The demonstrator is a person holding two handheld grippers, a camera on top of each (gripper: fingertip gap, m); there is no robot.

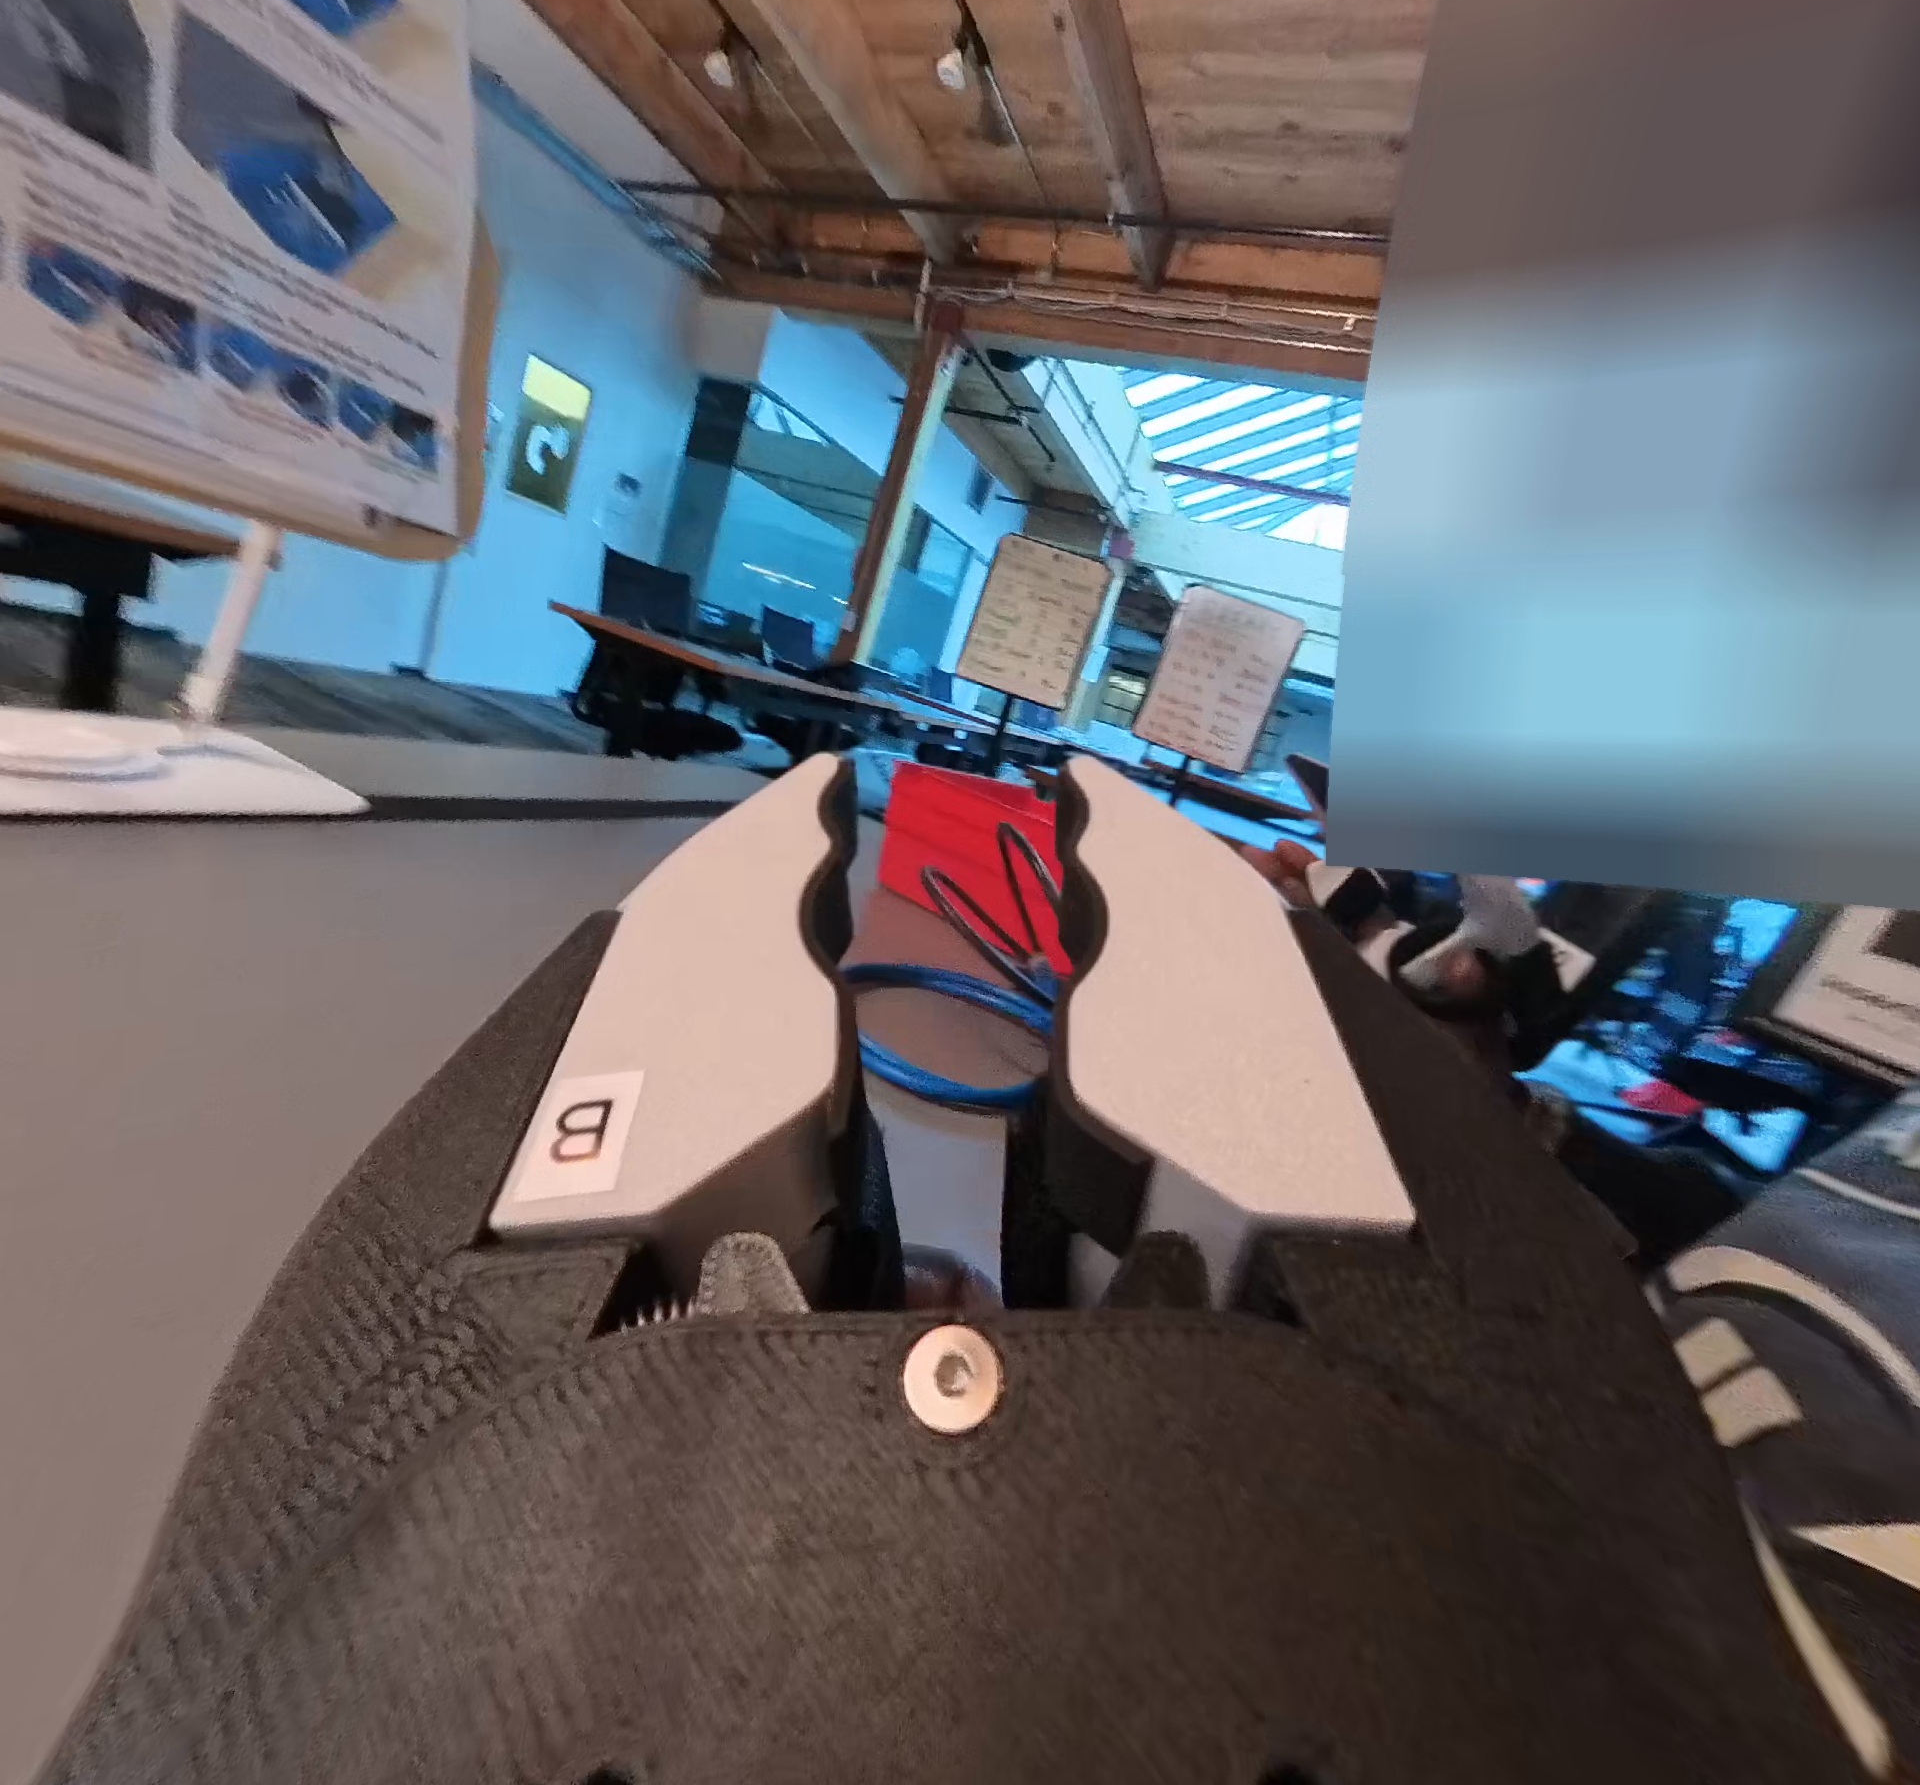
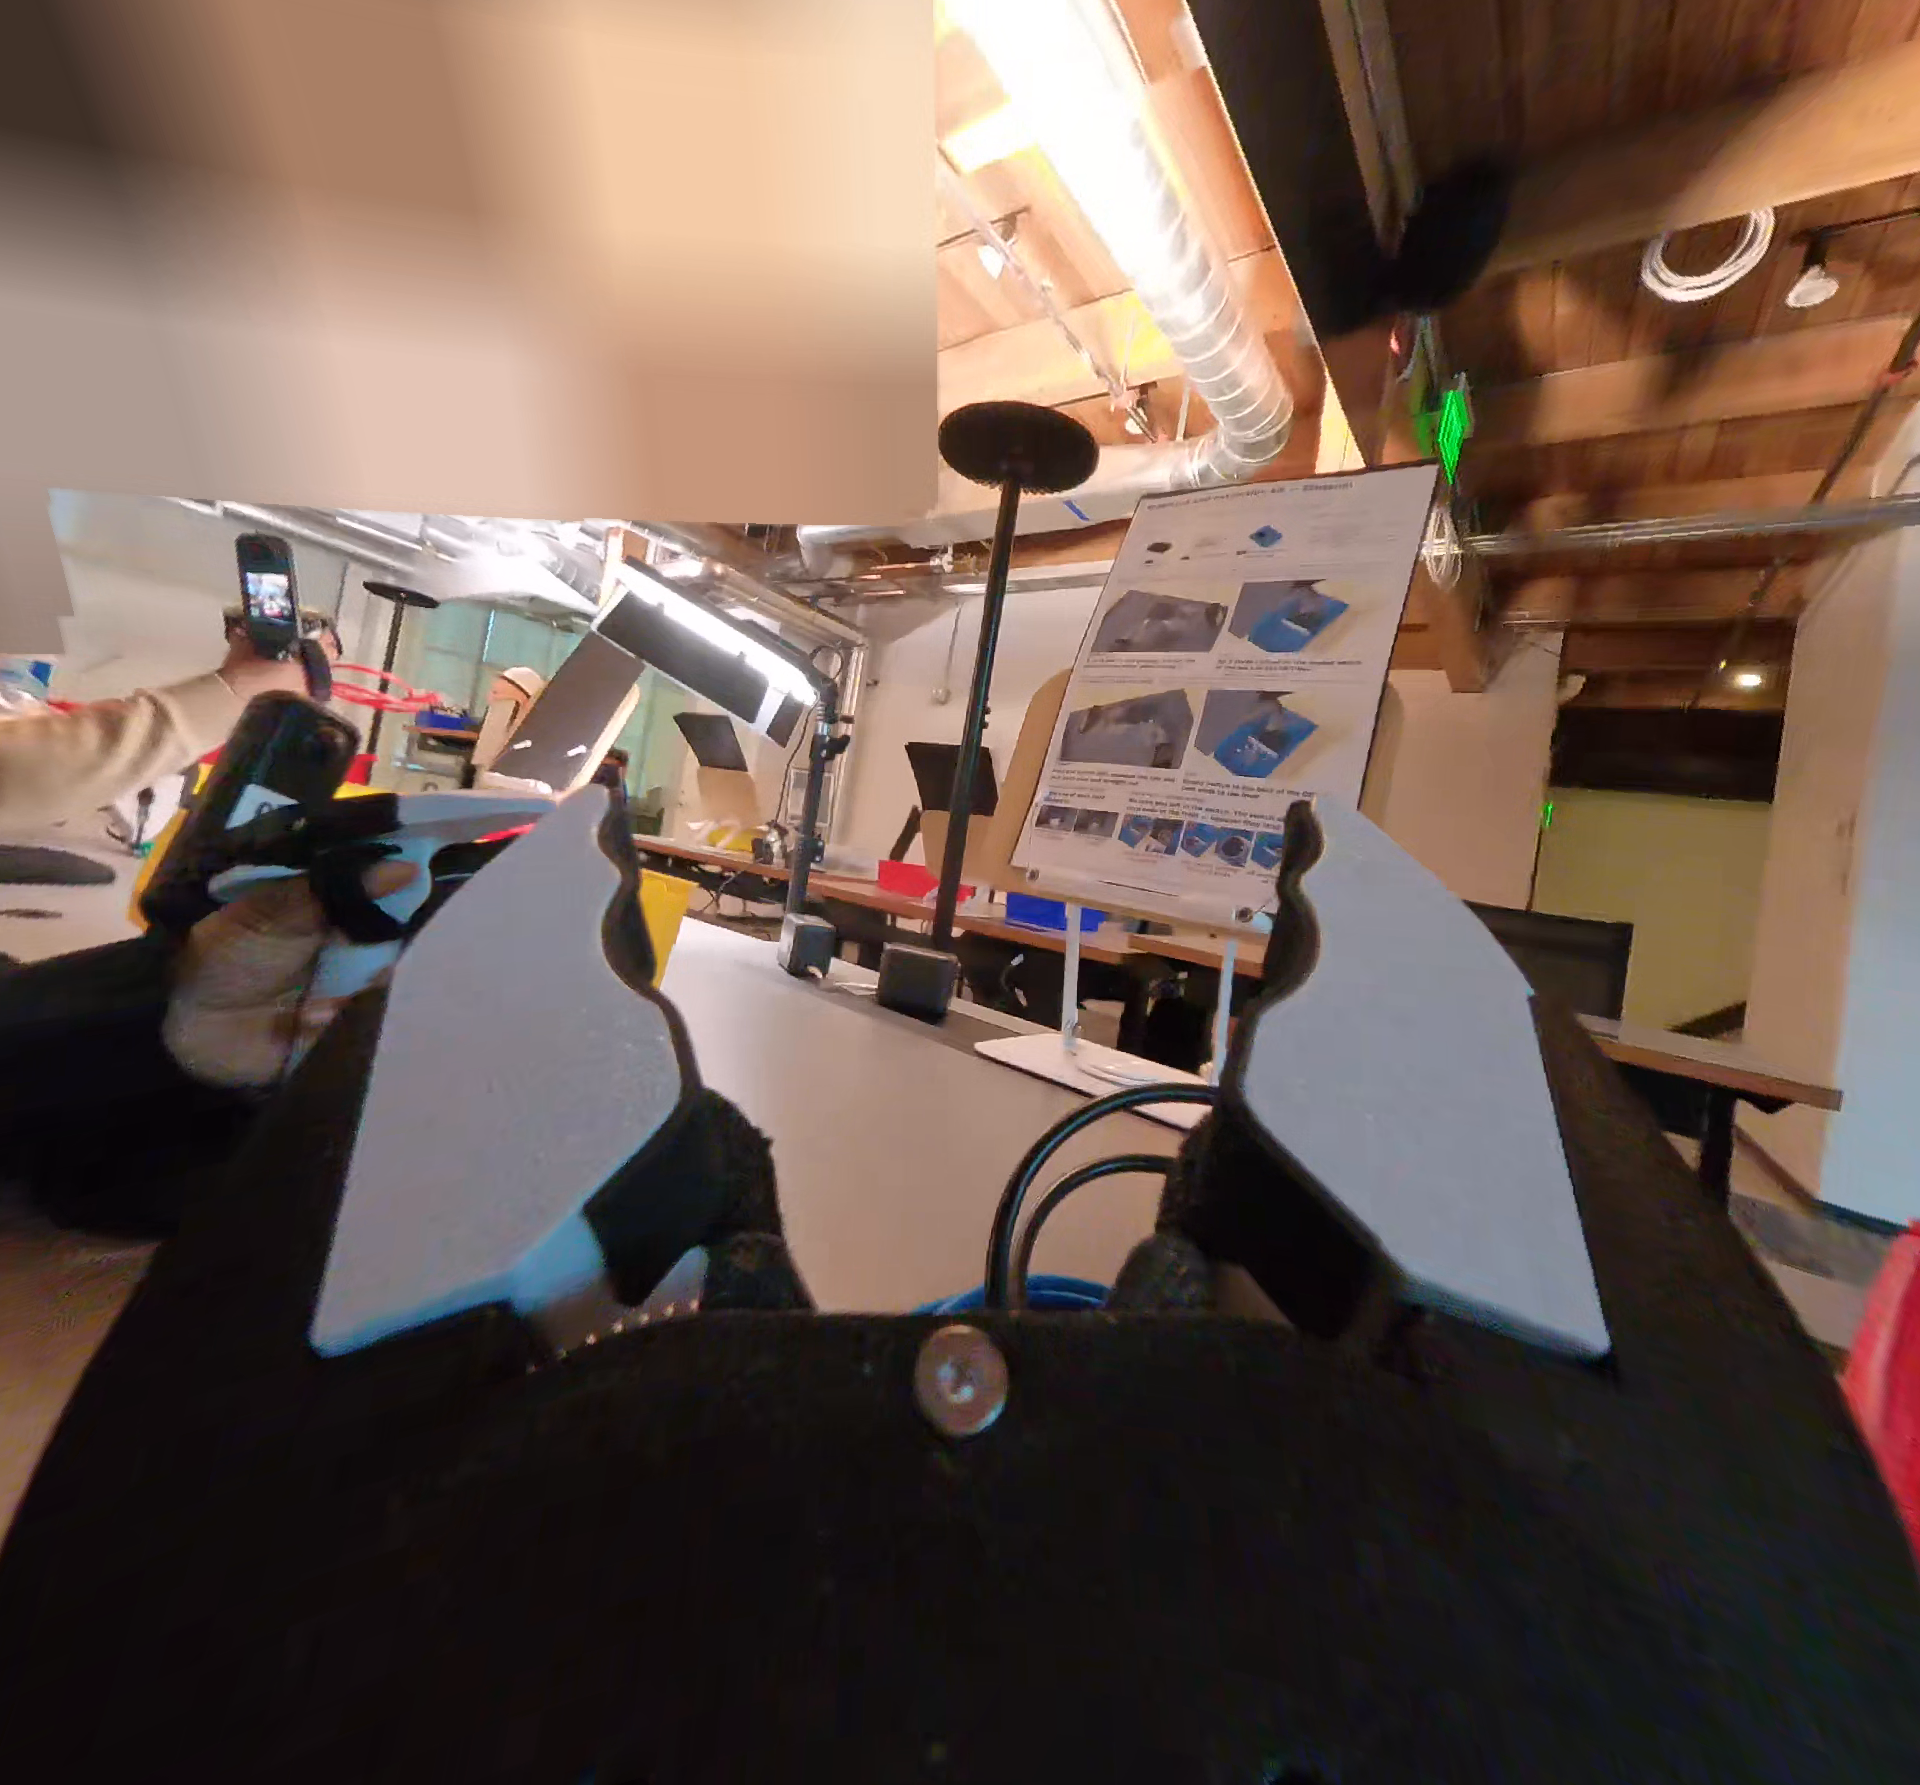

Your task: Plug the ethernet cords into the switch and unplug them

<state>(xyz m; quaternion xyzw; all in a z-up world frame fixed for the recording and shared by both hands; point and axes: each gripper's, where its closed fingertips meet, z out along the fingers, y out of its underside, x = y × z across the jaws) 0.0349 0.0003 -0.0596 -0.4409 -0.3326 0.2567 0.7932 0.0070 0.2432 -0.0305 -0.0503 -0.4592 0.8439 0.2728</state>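
Cords: thin blue ethernet cable [image 1: 940,992] and looped black round cable [image 1: 982,888], centre of left wrist view, lying loose beyond the fingertips; same black cable arcs at lower centre of right view [image 2: 1081,1127]
Switch: cannot tell where; not visible in either view
Left gripper [image 1: 956,800]: jaws narrow, nothing clamped; cables seen through gap, judged merely sighted along
Right gripper [image 2: 951,831]: jaws wide, empty, tilted up toward ceiling, likely idle
Red flat box [image 1: 935,826]: behind cables
Grey tabletop [image 1: 260,956]: lower left
White instruction board on stand [image 2: 1216,696]: centre right, propped for reference

I see a looped thin blue ethernet cord [image 1: 940,992] and a coiled thin black cord [image 1: 987,894] beside a red box [image 1: 951,821], switch hidden
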